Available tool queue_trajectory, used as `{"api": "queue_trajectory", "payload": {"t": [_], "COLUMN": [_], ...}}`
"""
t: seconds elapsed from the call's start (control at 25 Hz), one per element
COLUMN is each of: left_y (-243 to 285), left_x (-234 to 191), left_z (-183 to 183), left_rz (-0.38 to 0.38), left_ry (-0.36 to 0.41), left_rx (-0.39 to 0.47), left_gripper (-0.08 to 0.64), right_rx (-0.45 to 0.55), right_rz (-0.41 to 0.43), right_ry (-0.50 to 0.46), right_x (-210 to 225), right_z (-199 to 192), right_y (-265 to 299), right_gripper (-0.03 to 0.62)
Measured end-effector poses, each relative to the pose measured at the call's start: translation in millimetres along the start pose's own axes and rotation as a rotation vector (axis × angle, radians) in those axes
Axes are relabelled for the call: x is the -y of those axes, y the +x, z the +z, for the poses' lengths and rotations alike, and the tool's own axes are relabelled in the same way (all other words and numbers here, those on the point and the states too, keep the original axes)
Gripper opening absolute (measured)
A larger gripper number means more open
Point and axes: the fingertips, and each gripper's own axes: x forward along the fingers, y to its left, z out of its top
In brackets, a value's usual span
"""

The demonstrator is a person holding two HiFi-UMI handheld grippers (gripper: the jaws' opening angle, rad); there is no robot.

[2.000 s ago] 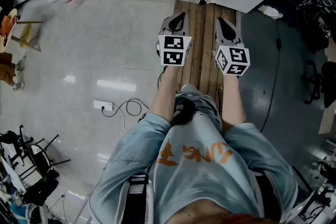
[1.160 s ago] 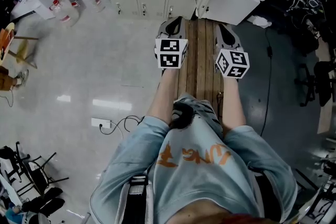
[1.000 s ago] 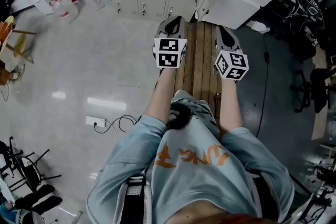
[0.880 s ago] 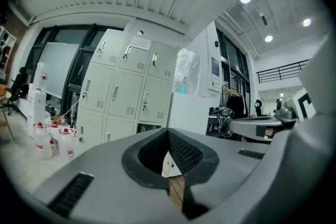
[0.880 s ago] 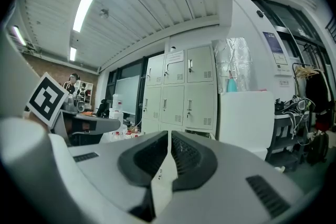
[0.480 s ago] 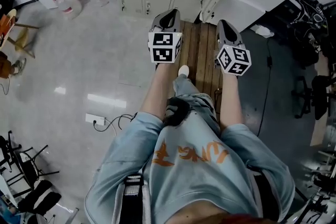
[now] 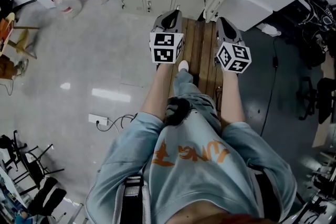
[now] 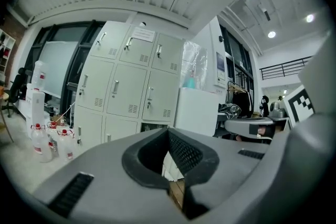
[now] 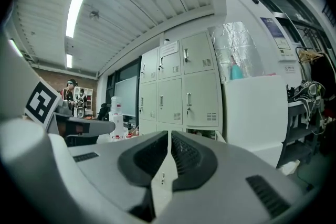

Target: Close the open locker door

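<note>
The open locker door [image 7: 214,1] is hanging ajar at the top centre of the head view. Just below it, the left gripper [image 7: 169,17] and right gripper [image 7: 224,24] are hovering over wooden planks [image 7: 202,55], all 4 jaws clenched on nothing.

The head view is dim and grey, with white glare on the floor [image 7: 110,94] at 9 o'clock. Both gripper views bulge round, with black corners. A ceiling light [image 9: 73,5] glows at 11 o'clock in the right gripper view
</note>
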Motion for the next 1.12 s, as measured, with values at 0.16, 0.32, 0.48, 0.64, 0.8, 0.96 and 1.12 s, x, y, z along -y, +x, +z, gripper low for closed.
{"api": "queue_trajectory", "payload": {"t": [0.16, 0.32, 0.48, 0.64, 0.8, 0.96, 1.12], "left_y": [42.9, 83.8, 133.3, 176.6, 209.0, 248.6, 269.9], "left_x": [2.8, 5.2, 7.6, 18.8, 32.7, 52.9, 64.2], "left_z": [-13.7, -42.6, -68.9, -93.8, -100.2, -95.3, -93.5], "left_rz": [-0.014, -0.028, -0.039, -0.083, -0.128, -0.134, -0.153], "left_ry": [-0.024, -0.05, -0.059, -0.004, 0.069, 0.086, 0.097], "left_rx": [-0.045, -0.128, -0.215, -0.301, -0.361, -0.356, -0.373], "left_gripper": [0.018, 0.018, 0.018, 0.018, 0.018, 0.018, 0.018], "right_rx": [-0.036, -0.082, -0.13, -0.156, -0.149, -0.158, -0.185], "right_rz": [0.0, 0.007, 0.004, 0.01, 0.004, 0.053, 0.07], "right_ry": [0.033, 0.064, 0.086, 0.114, 0.158, 0.047, 0.004], "right_x": [28.8, 52.3, 85.7, 110.4, 134.4, 163.4, 177.5], "right_z": [-14.2, -32.4, -55.2, -84.3, -93.5, -87.6, -88.5], "right_y": [35.1, 68.2, 100.6, 125.6, 142.4, 161.7, 169.7], "right_gripper": [0.04, 0.04, 0.04, 0.04, 0.04, 0.04, 0.04]}}
